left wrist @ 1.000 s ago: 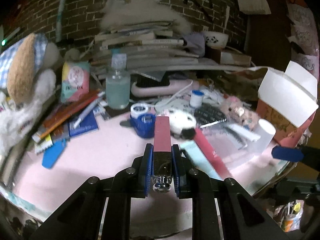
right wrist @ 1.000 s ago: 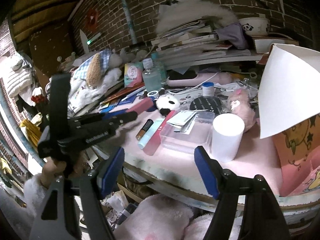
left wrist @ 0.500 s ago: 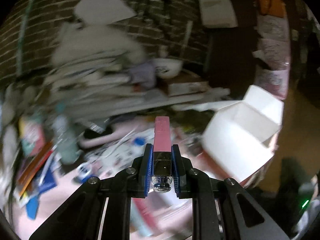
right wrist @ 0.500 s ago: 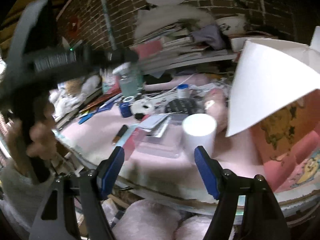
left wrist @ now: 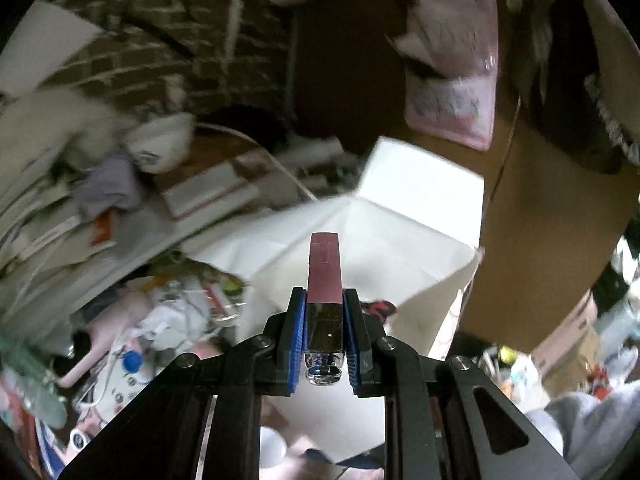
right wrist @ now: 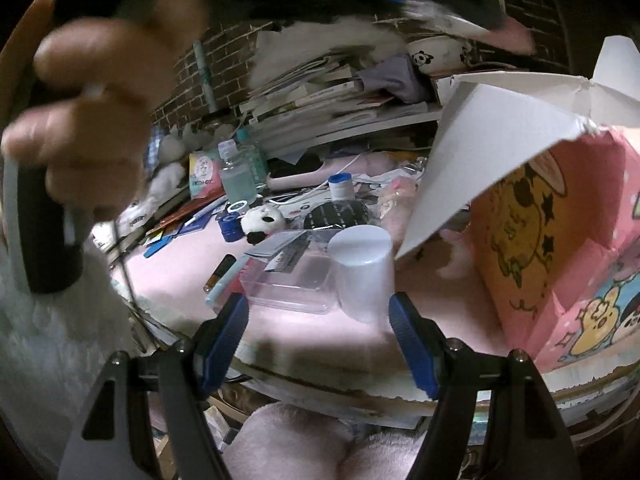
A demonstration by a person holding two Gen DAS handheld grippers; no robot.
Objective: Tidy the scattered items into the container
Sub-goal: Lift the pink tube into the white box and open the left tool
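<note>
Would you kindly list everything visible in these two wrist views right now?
Slim pink tube: one, clamped in left gripper.
Pink cartoon-printed box with white flaps: one, table right.
White cylindrical cup: one, upside down, table front.
Clear plastic tray: one, beside cup.
Panda plush: one, black-white, table middle.
Clear bottle: one, table back.
Left gripper: shut on tube.
Right gripper: open, blue pads.

Right claw held wide open at the desk edge

Between and just beyond the fingertips of the right claw [right wrist: 318,320], a white cup [right wrist: 362,270] and a clear plastic box [right wrist: 290,286] are seen touching; the pink carton [right wrist: 560,248] stands to the right, a blurred hand [right wrist: 88,120] is raised upper left
</note>
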